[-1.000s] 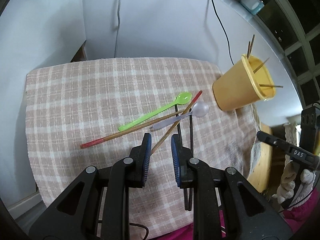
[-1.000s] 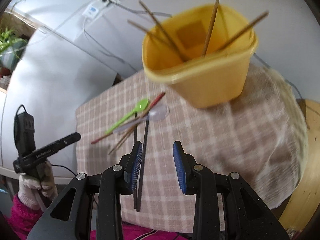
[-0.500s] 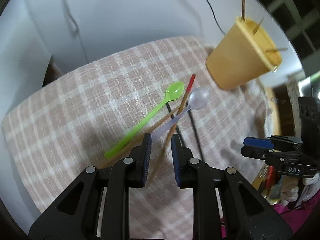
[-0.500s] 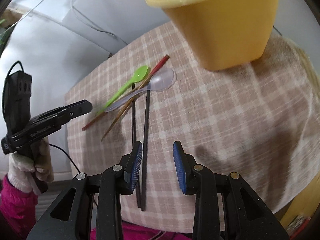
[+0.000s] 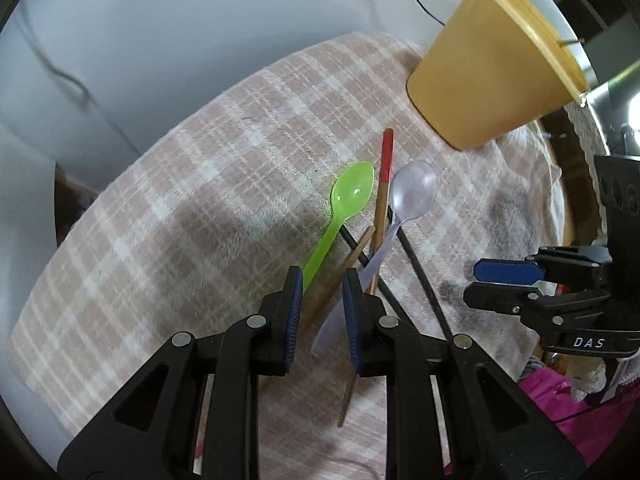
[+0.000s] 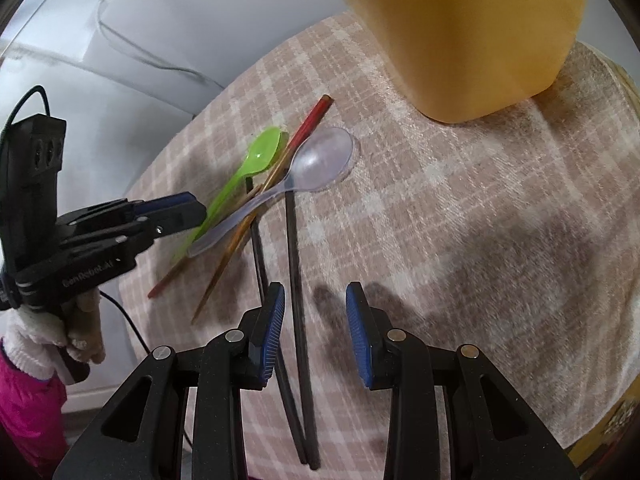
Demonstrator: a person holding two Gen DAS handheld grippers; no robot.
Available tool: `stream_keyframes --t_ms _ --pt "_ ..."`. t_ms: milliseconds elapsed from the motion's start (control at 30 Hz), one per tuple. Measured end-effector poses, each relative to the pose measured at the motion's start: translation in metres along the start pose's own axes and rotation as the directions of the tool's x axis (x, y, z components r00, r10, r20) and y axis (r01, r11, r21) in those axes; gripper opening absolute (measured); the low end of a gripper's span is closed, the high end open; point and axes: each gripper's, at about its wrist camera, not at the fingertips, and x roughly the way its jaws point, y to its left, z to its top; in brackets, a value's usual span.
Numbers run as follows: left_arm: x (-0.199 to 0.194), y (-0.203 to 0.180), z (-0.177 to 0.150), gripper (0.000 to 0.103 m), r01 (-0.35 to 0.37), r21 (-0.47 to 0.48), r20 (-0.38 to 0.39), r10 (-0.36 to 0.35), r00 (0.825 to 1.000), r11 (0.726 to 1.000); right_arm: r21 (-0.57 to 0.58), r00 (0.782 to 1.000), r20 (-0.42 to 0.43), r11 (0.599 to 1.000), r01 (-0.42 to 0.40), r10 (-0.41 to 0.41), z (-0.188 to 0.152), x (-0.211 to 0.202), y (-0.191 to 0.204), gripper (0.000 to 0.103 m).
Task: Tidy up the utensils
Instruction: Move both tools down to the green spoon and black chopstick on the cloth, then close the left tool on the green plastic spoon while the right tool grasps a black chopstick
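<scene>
A pile of utensils lies on the checked cloth (image 5: 180, 200): a green spoon (image 5: 344, 208), a clear spoon (image 5: 408, 200), a red-tipped wooden chopstick (image 5: 384, 176), another wooden chopstick (image 5: 344, 264) and two black chopsticks (image 6: 294, 264). My left gripper (image 5: 320, 308) is open, low over the handles of the green spoon and wooden chopstick. My right gripper (image 6: 314, 332) is open over the black chopsticks; it also shows in the left wrist view (image 5: 504, 280). A yellow cup (image 5: 492, 76) holding sticks stands beyond the pile.
A pale wall with a cable (image 6: 160, 60) rises behind the table. The cloth drops off at the table's edges (image 6: 616, 320). The yellow cup (image 6: 472, 32) looms close at the top of the right wrist view.
Both grippers have come down and closer to the utensil pile. The left has swung toward the spoon handles; the right has moved past the cup toward the black chopsticks. Nothing has been gripped.
</scene>
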Motion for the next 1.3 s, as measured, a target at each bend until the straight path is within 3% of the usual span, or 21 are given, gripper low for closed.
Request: stream_keyframes --t_ms 367,633,967,1033,1067,1200,1300 --pt "0.022 -0.004 0.012 0.019 -0.031 0.082 -0.055 0.035 0.998 0.996 -0.027 0.999 -0.001 0.998 0.052 -0.052 0.004 0.02 0.014 0.03" --pt "0.026 0.001 0.019 0.01 -0.042 0.081 -0.048 0.046 0.998 0.996 -0.033 0.996 0.014 0.996 0.088 -0.088 0.012 0.033 0.029 0.03" --pt "0.029 0.009 0.02 0.009 -0.03 0.042 -0.023 0.031 0.999 0.999 -0.125 0.982 0.018 0.974 0.189 -0.188 0.031 0.052 0.069 0.029" --pt "0.028 0.009 0.02 0.009 -0.028 0.033 -0.018 0.029 0.999 0.999 -0.16 0.97 0.019 0.957 0.241 -0.241 0.033 0.056 0.077 0.018" --pt "0.028 0.009 0.021 0.009 -0.026 0.026 -0.014 0.026 1.0 0.999 -0.169 0.969 0.018 0.955 0.245 -0.246 0.033 0.058 0.08 0.018" --pt "0.022 0.017 0.017 0.008 -0.019 -0.005 -0.003 0.019 1.0 1.0 -0.153 0.979 -0.02 0.968 0.198 -0.203 0.036 0.06 0.079 0.005" --pt "0.016 0.027 0.011 0.008 -0.013 -0.037 0.005 0.013 1.0 0.999 -0.139 0.984 -0.043 0.977 0.163 -0.171 0.036 0.059 0.071 0.004"
